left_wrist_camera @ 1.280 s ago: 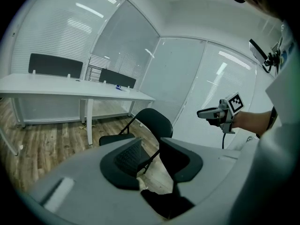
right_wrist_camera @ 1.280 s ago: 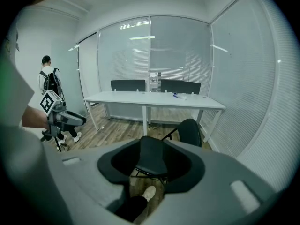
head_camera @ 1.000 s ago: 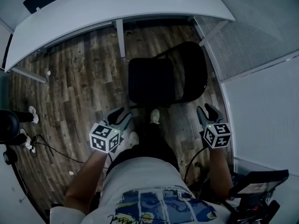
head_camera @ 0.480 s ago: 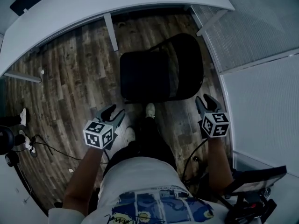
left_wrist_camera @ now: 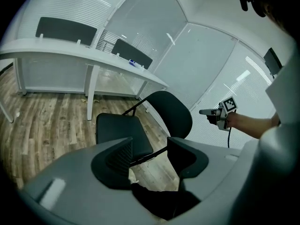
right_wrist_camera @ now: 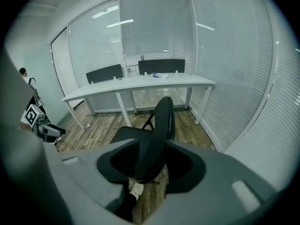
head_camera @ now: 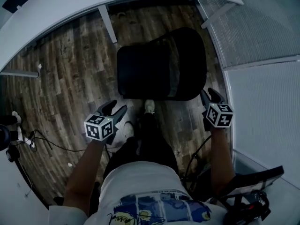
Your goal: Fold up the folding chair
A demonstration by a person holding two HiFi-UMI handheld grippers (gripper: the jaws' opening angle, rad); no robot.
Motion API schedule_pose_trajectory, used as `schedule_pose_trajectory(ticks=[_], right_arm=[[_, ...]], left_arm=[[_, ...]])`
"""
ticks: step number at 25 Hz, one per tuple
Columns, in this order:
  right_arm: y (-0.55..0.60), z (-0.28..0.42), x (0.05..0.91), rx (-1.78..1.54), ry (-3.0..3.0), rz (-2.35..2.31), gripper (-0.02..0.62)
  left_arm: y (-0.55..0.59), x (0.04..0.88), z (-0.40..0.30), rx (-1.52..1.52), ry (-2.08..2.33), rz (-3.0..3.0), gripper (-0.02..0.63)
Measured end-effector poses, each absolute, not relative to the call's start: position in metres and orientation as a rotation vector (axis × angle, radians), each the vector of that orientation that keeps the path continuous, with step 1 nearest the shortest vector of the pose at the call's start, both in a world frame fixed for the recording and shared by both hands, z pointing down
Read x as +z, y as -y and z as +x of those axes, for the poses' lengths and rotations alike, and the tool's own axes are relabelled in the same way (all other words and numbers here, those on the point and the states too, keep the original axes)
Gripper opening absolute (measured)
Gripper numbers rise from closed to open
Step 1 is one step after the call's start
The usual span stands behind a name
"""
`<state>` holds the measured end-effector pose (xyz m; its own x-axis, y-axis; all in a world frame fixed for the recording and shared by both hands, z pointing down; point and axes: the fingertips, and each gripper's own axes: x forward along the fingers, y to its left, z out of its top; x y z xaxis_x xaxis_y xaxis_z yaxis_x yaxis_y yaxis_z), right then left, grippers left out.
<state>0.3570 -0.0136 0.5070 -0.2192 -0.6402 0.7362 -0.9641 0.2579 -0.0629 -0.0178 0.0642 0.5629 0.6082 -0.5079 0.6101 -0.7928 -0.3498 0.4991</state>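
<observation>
A black folding chair stands unfolded on the wood floor, with its seat (head_camera: 143, 74) on the left and its backrest (head_camera: 190, 62) on the right. My left gripper (head_camera: 116, 109) hovers just short of the seat's near left corner. Its jaws have just been opening and hold nothing, with the seat (left_wrist_camera: 119, 130) showing beyond my left gripper (left_wrist_camera: 150, 156). My right gripper (head_camera: 209, 95) sits beside the backrest's near right edge, open, its jaws a little wider than before. Ahead of my right gripper (right_wrist_camera: 150, 165), the backrest (right_wrist_camera: 164, 116) lines up edge-on with the gap, not gripped.
A long white desk (head_camera: 70, 6) curves along the far side, with one leg (head_camera: 107, 22) near the chair. Blinded glass walls (head_camera: 262, 36) close in on the right. Cables (head_camera: 42, 142) lie on the floor at left. My shoe (head_camera: 149, 106) is under the seat's front.
Both grippers have come forward and down toward the chair, the right one up to the backrest's edge. The left jaws stand wider apart. The chair now sits closer in view.
</observation>
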Motion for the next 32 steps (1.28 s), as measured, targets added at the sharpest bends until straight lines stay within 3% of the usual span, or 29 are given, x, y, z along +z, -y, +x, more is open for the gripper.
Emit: schedule_pose_trajectory(ticks=[8,32], right_arm=[[0.039,0.378,0.542,0.820,1.930,1.440,0.189],[0.070,0.373,0.577,0.910,1.942,1.494,0.189]], left_arm=[[-0.049,0.615,-0.018,0.485,1.038,1.927,0.262],[-0.006,0.783,-0.051,0.450,1.091,1.732,0.304]])
